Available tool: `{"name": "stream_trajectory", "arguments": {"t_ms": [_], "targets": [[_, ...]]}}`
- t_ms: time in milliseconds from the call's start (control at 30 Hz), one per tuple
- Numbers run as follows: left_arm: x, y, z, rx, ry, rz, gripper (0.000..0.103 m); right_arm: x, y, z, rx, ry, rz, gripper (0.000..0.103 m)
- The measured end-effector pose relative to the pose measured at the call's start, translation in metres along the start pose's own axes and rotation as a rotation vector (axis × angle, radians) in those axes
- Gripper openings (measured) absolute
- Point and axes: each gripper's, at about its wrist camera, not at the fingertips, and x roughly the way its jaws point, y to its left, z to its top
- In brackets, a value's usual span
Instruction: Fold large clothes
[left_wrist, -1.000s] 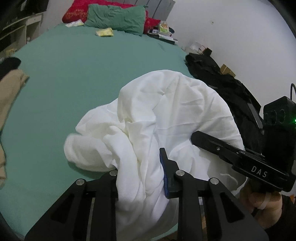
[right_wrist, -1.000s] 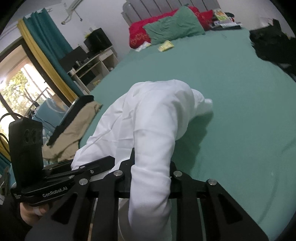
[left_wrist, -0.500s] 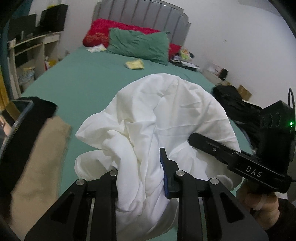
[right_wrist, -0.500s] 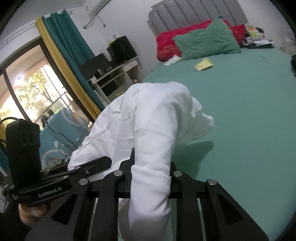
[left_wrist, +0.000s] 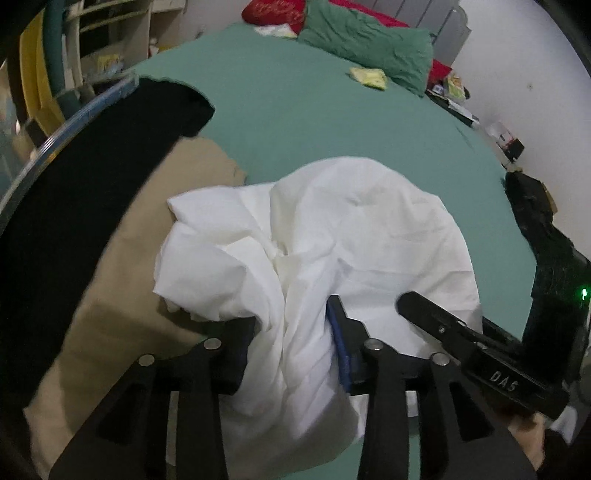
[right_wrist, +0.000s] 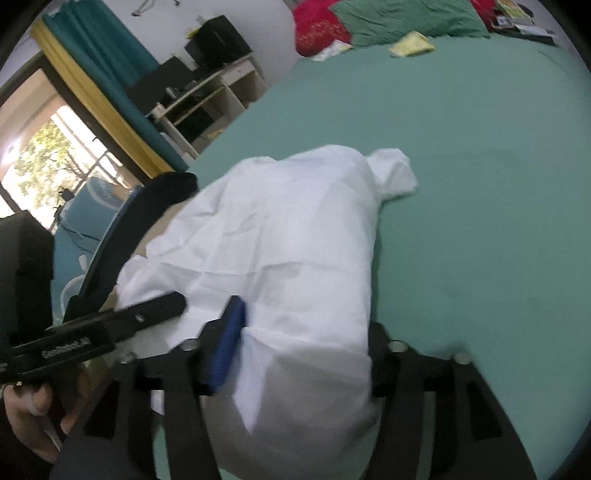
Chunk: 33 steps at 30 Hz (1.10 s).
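Bedroom, white walls; big bed with a green sheet is the work surface. Headboard end: one green pillow overlapping one red pillow, one small yellow item on the sheet just in front of them. Window with teal and yellow curtain and a white shelf unit off the bed's far side edge in the right wrist view.

Clothes count: one white garment, one tan garment and one black garment at the bed's left edge, one black pile at the right edge.

White garment is bunched at the near edge of the bed, partly overlapping the tan one, held from both sides. Left gripper: fingers pinched on a wad of the white cloth. Right gripper: fingers spread wide, with thick white cloth filling the gap between them; cannot tell if it's clamping or loose.
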Motion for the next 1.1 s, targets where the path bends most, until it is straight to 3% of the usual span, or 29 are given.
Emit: {"name": "stream_trajectory", "arguments": {"t_ms": [133,233,400,800,1100], "targets": [[-0.022,0.001,-0.011,-0.023,-0.048,0.035,0.060,-0.026,-0.005,0.004,-0.010,0.012,-0.106,0.082],[-0.050,0.000,-0.026,-0.041,-0.101,0.090,0.062,-0.055,-0.007,0.003,-0.023,0.003,-0.143,0.092],[-0.087,-0.009,-0.053,-0.055,-0.133,0.106,0.063,-0.103,-0.008,-0.017,-0.062,0.043,-0.213,0.092],[-0.138,-0.092,-0.124,0.003,-0.124,0.060,0.063,-0.204,-0.012,-0.076,-0.048,0.041,-0.285,0.092],[-0.208,-0.165,-0.143,0.075,-0.251,0.044,0.063,-0.290,-0.002,-0.096,-0.091,-0.048,-0.367,0.093]]}}
